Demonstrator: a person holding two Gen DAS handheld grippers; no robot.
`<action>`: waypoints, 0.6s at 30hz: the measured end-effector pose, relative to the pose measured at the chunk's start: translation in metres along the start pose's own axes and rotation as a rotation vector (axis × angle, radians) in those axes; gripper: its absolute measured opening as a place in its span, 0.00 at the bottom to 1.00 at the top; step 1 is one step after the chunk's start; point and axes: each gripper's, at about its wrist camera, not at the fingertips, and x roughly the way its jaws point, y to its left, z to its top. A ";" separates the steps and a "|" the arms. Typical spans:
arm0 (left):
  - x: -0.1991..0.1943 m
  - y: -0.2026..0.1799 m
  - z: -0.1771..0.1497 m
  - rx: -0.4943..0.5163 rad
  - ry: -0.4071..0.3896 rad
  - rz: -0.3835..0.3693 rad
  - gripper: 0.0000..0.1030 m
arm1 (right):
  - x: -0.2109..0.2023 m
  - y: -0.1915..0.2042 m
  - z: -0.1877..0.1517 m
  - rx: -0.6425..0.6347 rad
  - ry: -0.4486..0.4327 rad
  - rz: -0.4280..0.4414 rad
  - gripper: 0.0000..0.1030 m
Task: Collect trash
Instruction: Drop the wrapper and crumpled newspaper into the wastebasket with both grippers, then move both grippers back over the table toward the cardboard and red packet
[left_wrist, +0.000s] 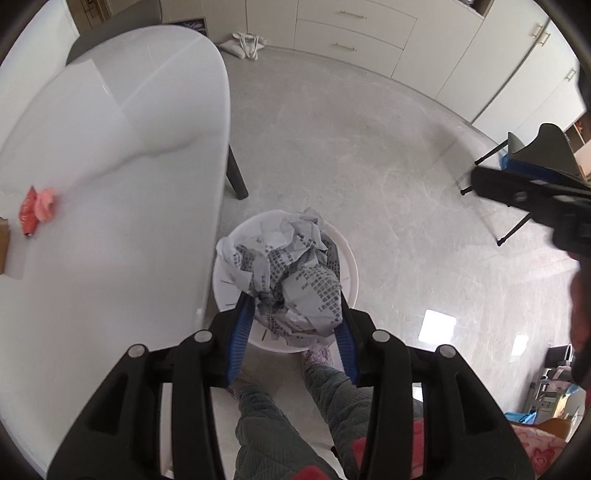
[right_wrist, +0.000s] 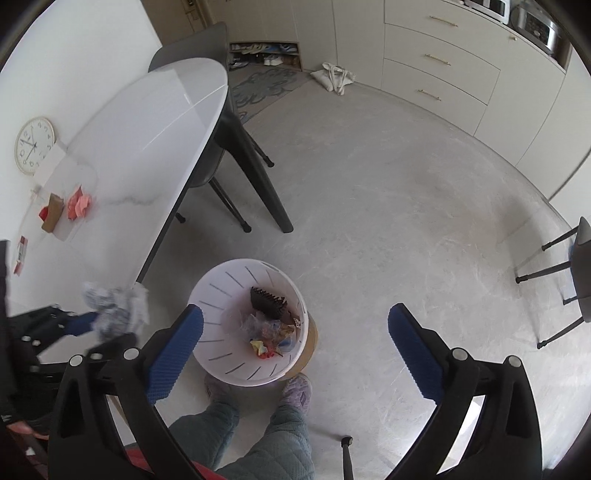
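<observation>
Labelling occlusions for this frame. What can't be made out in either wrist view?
- Left wrist: inside of the white bin, hidden by the crumpled printed paper in the left gripper.
- Right wrist: left gripper and its paper blurred.
- Right wrist: trash in the bin too small to identify.
- Left wrist: brown item on the table, cut off by the image edge.

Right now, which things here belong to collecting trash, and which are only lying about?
For the job:
- crumpled newspaper in the left gripper
- white bin
- pink wrappers on the table

Lying about:
- clock
- tote bag
- chair
</observation>
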 end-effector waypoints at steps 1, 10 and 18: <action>0.009 -0.001 0.002 -0.009 0.017 -0.006 0.48 | -0.001 -0.004 0.000 0.000 -0.001 0.001 0.97; 0.022 0.004 0.004 -0.053 0.029 0.015 0.78 | 0.004 -0.004 -0.007 -0.025 0.023 0.004 0.97; -0.053 0.029 -0.003 -0.145 -0.093 0.026 0.87 | -0.024 0.018 0.005 -0.067 -0.040 0.031 0.97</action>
